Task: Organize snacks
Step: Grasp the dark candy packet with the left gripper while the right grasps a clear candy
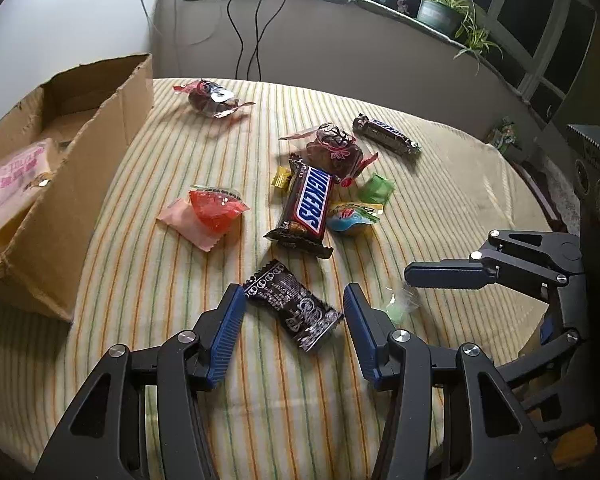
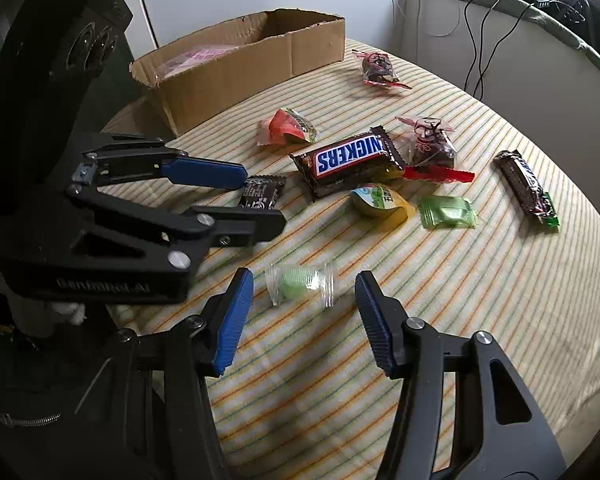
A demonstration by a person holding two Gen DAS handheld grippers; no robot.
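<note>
Striped tablecloth point(image 1: 440, 200) covers the table, snacks scattered over it.

Cardboard box point(image 1: 80, 184) stands open at the cloth's left edge; a pink-printed packet point(image 1: 16, 184) lies inside.

Left gripper point(image 1: 294, 312): jaws spread wide, holding nothing. The black silver-printed candy packet point(image 1: 294, 306) lies on the cloth between the blue pads point(image 1: 226, 336), touching neither as far as the left wrist view shows.

Right gripper point(image 2: 304, 300): jaws likewise spread, empty. The clear-wrapped green candy point(image 2: 300, 284) lies between the fingertips, not gripped.

All else is placed from the Snickers bar point(image 1: 306, 208), mid-cloth:
- second, slimmer Snickers bar point(image 1: 386, 134) well beyond it, to the right
- dark sweet in clear red-printed wrap point(image 1: 332, 150) touching its far end
- another such sweet point(image 1: 212, 98) well beyond it, nearer the box
- red jelly cup on a pink wrapper point(image 1: 208, 210) to its left, apart
- jelly cup with blue-green lid point(image 1: 350, 218) just beside it on the right
- green wrapped candy point(image 1: 378, 188) beyond that cup
- small yellow candy point(image 1: 281, 178) at its far left corner
</note>
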